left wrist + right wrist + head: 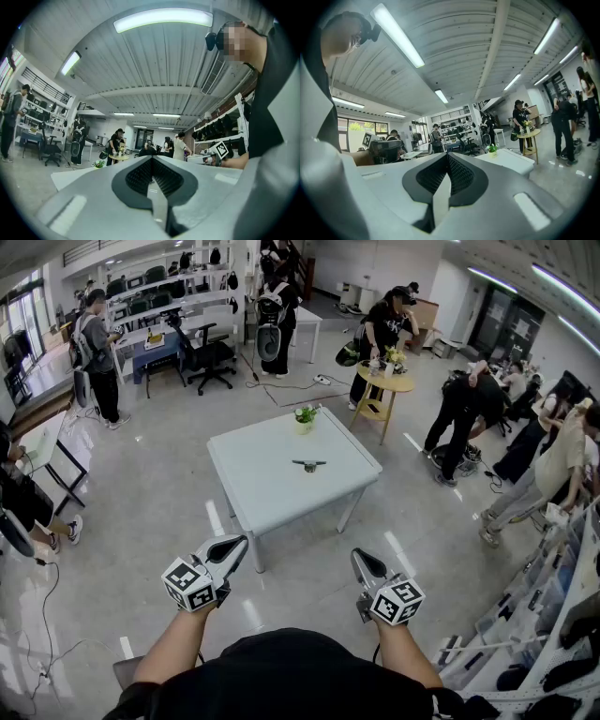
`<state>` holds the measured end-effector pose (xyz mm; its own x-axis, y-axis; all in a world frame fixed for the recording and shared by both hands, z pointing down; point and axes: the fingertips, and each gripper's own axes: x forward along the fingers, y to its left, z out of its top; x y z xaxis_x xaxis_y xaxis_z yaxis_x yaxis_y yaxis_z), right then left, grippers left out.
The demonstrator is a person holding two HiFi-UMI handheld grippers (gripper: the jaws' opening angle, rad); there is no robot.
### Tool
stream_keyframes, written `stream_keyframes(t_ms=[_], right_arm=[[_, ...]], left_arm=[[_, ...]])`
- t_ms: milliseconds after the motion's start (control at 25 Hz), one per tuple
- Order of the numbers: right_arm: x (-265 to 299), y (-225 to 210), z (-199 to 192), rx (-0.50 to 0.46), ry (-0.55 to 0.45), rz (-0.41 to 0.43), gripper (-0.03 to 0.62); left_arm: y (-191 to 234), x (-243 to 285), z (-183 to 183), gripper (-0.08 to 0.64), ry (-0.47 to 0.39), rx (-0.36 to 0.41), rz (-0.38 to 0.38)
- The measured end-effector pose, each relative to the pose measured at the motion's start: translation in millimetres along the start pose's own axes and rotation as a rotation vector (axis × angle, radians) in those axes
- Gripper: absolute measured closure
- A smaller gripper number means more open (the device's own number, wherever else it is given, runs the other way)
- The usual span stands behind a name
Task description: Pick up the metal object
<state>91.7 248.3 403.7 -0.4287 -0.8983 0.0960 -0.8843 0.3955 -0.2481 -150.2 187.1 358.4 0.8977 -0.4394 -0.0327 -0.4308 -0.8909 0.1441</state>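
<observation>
Both closed and empty, left tongs [236, 545], right tongs [362, 561], metal object [309, 464] well ahead on table [267, 486]

Both forearms outstretched, left claw [236, 545] and right claw [360, 559] roughly level, jaws fully together.

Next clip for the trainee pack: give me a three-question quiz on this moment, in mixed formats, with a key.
1. True or false: the right gripper holds the metal object.
2. Multiple choice: what else stands on the white table besides the metal object? A) a small potted plant B) a laptop C) a mug
3. Fill in: the jaws of the left gripper are ____ (open or shut).

Key: 1 false, because the metal object lies on the table, well away from both grippers. 2 A. 3 shut.
</observation>
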Motion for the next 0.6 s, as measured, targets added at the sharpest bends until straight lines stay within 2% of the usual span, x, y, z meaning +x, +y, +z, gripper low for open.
stream_keyframes(t_ms=[320, 600], right_arm=[[-24, -21, 7, 0.01, 0.0, 0.007, 0.563], [-34, -40, 15, 0.009, -0.009, 0.008, 0.549]], left_arm=[[-30, 24, 3, 0.56, 0.008, 0.02, -0.049], [-39, 46, 12, 0.558, 0.009, 0.04, -0.047]])
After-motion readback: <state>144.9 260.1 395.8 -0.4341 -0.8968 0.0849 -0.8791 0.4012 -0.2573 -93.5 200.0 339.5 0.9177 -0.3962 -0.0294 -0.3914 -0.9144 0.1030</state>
